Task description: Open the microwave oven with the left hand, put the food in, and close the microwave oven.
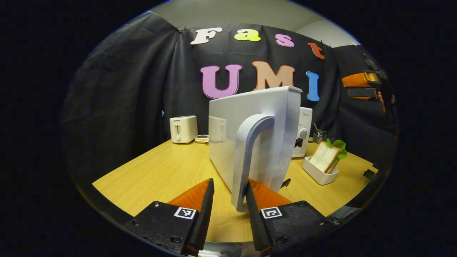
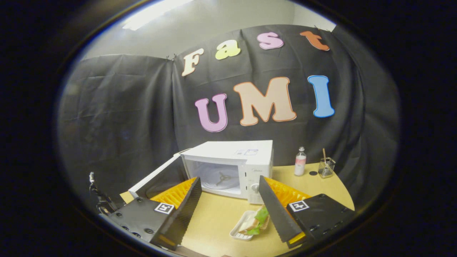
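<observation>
Left gripper view: left gripper (image 1: 229, 200) sits low at the microwave door (image 1: 255, 135), which is swung wide open and seen edge-on from its outer face. Door handle (image 1: 250, 160) runs down between the two fingers; right-hand finger (image 1: 262, 200) looks to be touching the handle's lower end, left-hand finger (image 1: 200, 200) stands clear of it with table showing in the gap, so jaws are spread, not clamped on the handle. Behind the door, part of the microwave (image 1: 303, 132) control panel with a knob (image 1: 303, 133) shows. Sandwich (image 1: 326, 157) with lettuce stands tilted in a white tray (image 1: 317, 175) on the wooden table (image 1: 160, 171), to the right of the door, well apart from the fingers. White toaster (image 1: 183, 129) and a small dish (image 1: 202, 138) sit at the far left edge of the table; wire cup (image 1: 319, 135) is behind the tray. Other gripper (image 1: 360, 85) with a hand on it shows far off at upper right. Right gripper view: right gripper (image 2: 228, 210) hovers above the table (image 2: 217, 217), jaws wide apart, gripping nothing. Between and below the fingers lies the tray (image 2: 239, 233) with the sandwich (image 2: 255, 221), outside the oven, just in front of the microwave (image 2: 232, 167). Cavity is open, turntable (image 2: 221, 177) visible inside, door (image 2: 157, 176) hangs out to the left. Small bottle (image 2: 300, 161) and wire cup (image 2: 326, 167) stand right of the microwave near the cloth wall (image 2: 117, 114).
</observation>
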A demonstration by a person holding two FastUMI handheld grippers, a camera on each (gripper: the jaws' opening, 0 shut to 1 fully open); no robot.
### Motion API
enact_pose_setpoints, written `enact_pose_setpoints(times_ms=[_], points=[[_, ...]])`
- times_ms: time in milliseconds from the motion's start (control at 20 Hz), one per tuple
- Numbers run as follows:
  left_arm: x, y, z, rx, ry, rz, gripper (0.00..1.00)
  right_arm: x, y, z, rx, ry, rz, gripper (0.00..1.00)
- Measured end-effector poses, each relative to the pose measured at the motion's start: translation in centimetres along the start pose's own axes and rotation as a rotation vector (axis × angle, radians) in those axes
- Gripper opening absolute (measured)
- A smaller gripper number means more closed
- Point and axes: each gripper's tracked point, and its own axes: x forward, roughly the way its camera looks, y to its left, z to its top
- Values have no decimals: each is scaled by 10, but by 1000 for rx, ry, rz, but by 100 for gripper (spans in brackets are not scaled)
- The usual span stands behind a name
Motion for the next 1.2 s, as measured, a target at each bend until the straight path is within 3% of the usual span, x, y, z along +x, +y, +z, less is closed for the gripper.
enact_pose_setpoints(times_ms=[100, 250, 300, 350, 500, 950, 1200], points=[[-7, 22, 7, 9, -28, 53, 65, 2, -1, -4, -2, 9, -6, 94], [-16, 48, 15, -16, -59, 105, 94, 6, -5, -10, 3, 19, -14, 94], [-17, 53, 15, -31, -63, 112, 97, 7, -7, -14, 6, 26, -17, 100], [-19, 58, 15, -47, -61, 121, 99, 8, -10, -17, 10, 32, -23, 94], [-27, 81, 13, -59, -60, 174, 100, 8, -20, -26, 27, 54, -35, 94], [-70, 185, 6, -71, -54, 426, 97, 19, -60, -63, 92, 149, -90, 94], [-87, 197, 32, -130, -106, 477, 97, 30, -76, -100, 144, 260, -91, 94]])
